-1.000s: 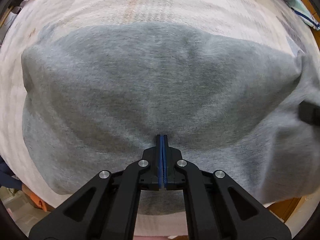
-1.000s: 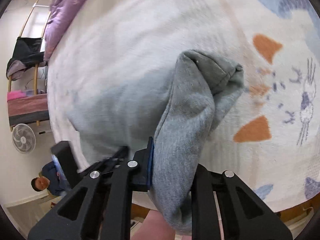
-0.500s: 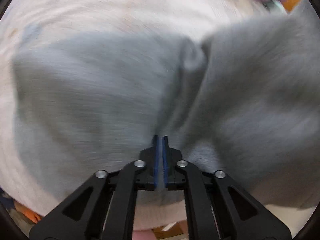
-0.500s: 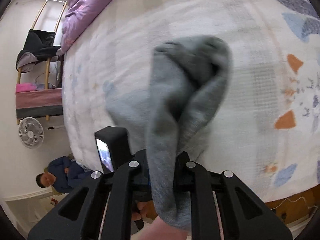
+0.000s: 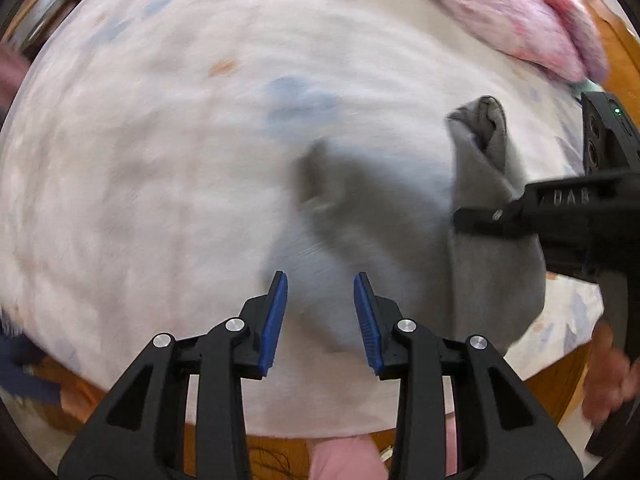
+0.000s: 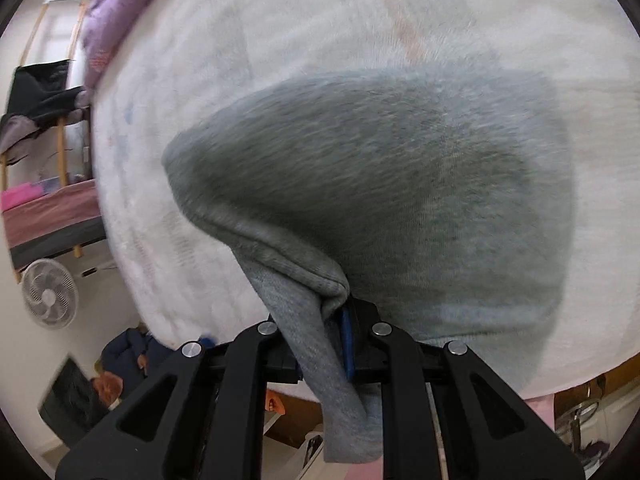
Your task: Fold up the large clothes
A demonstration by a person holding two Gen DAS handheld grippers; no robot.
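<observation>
The grey garment (image 6: 400, 180) hangs over the white patterned bedspread (image 6: 280, 20), bunched at a thick hem. My right gripper (image 6: 324, 320) is shut on that hem, and a loose flap droops down past its fingers. In the left wrist view the same grey garment (image 5: 496, 288) dangles from my right gripper (image 5: 472, 216) at the right side. My left gripper (image 5: 320, 280) points straight down at the bedspread (image 5: 160, 160), left of the garment. Its jaws are opening, with nothing between the blue pads (image 5: 276, 312). The picture is blurred by motion.
A pink quilt (image 5: 520, 12) lies at the bed's far right corner, by the wooden bed frame (image 5: 616, 52). Left of the bed are a purple quilt (image 6: 108, 12), a rack with dark clothes (image 6: 36, 88), a white fan (image 6: 48, 294) and a seated person (image 6: 128, 356).
My left gripper has let go of the grey garment, opened and swung away over bare bedspread. My right gripper has carried the garment sideways, and it now billows wide.
</observation>
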